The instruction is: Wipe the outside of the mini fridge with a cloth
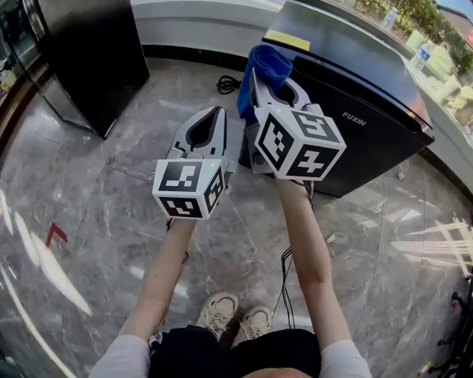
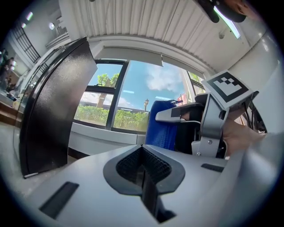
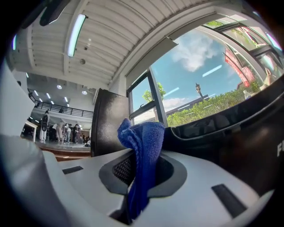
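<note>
The black mini fridge stands on the marble floor at the upper right of the head view, and its dark side fills the right of the right gripper view. My right gripper is shut on a blue cloth, held just off the fridge's near left corner. The cloth bunches up out of the closed jaws. My left gripper hangs lower left of it, shut, with nothing between its jaws. From the left gripper view the cloth and the right gripper's body show to the right.
A tall black cabinet stands at the upper left. A white sill runs under the windows behind the fridge. Black cables lie on the floor by the wall and near the person's shoes. A red mark is at left.
</note>
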Tool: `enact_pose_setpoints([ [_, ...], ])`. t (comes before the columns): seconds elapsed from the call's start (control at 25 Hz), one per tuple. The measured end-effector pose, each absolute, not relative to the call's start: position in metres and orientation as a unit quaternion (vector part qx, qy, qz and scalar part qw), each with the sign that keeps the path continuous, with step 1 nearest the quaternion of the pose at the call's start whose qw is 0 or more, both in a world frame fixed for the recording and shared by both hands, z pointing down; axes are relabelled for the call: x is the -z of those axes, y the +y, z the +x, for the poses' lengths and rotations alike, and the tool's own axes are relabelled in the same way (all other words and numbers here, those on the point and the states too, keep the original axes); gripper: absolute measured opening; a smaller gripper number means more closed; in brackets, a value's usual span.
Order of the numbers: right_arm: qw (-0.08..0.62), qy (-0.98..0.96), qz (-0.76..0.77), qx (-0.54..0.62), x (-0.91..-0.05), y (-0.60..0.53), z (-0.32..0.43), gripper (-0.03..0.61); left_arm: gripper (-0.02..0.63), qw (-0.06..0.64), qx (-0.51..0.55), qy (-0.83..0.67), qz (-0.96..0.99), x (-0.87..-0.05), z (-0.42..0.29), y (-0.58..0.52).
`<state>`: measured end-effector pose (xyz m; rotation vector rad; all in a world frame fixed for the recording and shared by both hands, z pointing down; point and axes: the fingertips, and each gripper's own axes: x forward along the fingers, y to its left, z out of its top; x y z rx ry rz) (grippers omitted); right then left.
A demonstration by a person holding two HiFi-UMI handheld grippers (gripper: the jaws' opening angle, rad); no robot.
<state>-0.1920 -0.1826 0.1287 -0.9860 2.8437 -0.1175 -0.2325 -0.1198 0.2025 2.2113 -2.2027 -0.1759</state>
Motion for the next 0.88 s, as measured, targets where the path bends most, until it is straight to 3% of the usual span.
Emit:
enact_pose_setpoints([
  [0.88,0.041,0.915,-0.400,0.009,-0.127,-0.188,-0.098,0.052,0.005,-0.005,0.043,-0.637,0.770,-0.200,-0.130,-0.144],
])
